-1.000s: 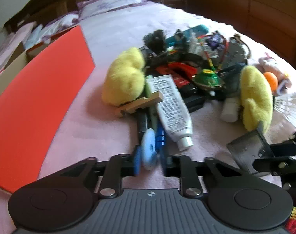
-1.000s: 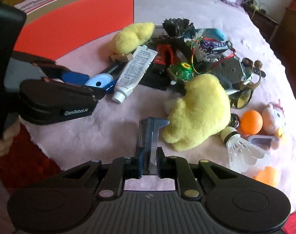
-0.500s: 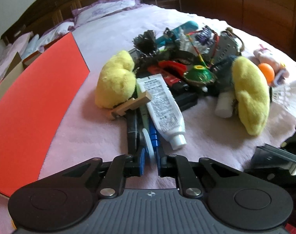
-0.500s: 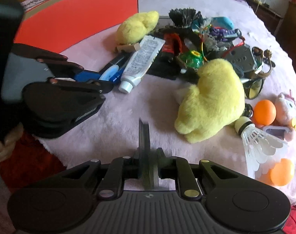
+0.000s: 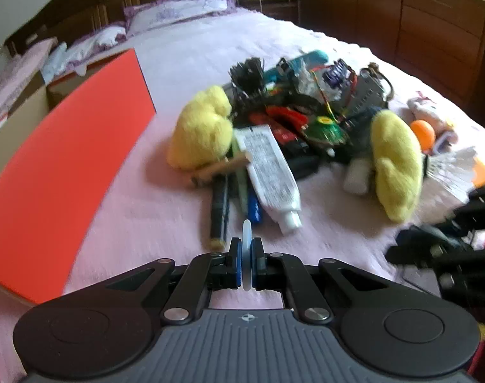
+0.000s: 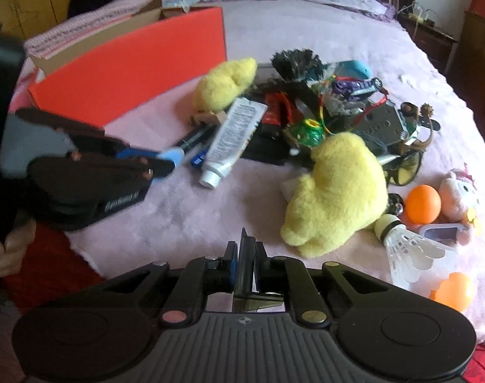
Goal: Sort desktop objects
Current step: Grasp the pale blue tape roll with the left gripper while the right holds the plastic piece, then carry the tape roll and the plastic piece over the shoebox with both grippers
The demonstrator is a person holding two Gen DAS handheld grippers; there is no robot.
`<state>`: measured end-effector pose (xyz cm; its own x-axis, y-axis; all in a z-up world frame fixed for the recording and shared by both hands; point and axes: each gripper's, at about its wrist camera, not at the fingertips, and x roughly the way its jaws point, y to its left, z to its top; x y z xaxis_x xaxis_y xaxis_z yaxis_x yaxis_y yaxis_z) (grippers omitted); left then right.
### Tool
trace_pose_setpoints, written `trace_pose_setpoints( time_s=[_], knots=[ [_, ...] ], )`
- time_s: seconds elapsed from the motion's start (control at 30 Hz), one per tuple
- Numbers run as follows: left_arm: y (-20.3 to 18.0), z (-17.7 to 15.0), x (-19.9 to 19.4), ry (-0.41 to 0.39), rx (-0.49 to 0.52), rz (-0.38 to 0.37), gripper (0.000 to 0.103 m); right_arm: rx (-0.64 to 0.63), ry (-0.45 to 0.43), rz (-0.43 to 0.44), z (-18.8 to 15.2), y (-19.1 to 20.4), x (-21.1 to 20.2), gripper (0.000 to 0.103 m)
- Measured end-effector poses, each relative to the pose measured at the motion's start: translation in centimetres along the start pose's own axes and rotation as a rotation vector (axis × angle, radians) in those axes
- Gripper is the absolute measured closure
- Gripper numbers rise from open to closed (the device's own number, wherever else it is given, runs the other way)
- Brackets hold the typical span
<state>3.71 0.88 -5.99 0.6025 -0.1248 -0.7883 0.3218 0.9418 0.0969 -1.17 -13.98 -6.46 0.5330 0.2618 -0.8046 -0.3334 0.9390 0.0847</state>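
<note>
The left gripper has its fingers pressed onto a thin pale-blue disc held edge-on just above the pink bedspread. The right gripper is closing its fingers on a dark metal clip that stands upright between them. Beyond both lies the pile of things to sort: a white tube beside a black marker, two yellow plush toys, an orange ball and a shuttlecock. An orange box stands to the left of the pile.
</note>
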Motion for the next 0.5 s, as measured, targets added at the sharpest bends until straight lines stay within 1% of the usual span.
trace_pose_setpoints(
  time_s=[0.07, 0.17, 0.4, 0.5],
  knots=[
    [-0.1, -0.7, 0.0, 0.025, -0.009, -0.015, 0.095, 0.004, 0.003, -0.006, -0.1, -0.1, 0.0, 0.092],
    [-0.3, -1.4, 0.8, 0.063, -0.003, -0.008, 0.095, 0.002, 0.021, -0.022, -0.5, -0.1, 0.3, 0.091],
    [-0.8, -1.8, 1.5, 0.069, 0.018, 0.007, 0.094, -0.032, 0.025, -0.053, -1.1, 0.3, -0.1, 0.087],
    [-0.6, -1.8, 1.1, 0.058, 0.008, 0.006, 0.095, -0.037, 0.018, -0.053, -1.1, 0.3, -0.3, 0.091]
  ],
)
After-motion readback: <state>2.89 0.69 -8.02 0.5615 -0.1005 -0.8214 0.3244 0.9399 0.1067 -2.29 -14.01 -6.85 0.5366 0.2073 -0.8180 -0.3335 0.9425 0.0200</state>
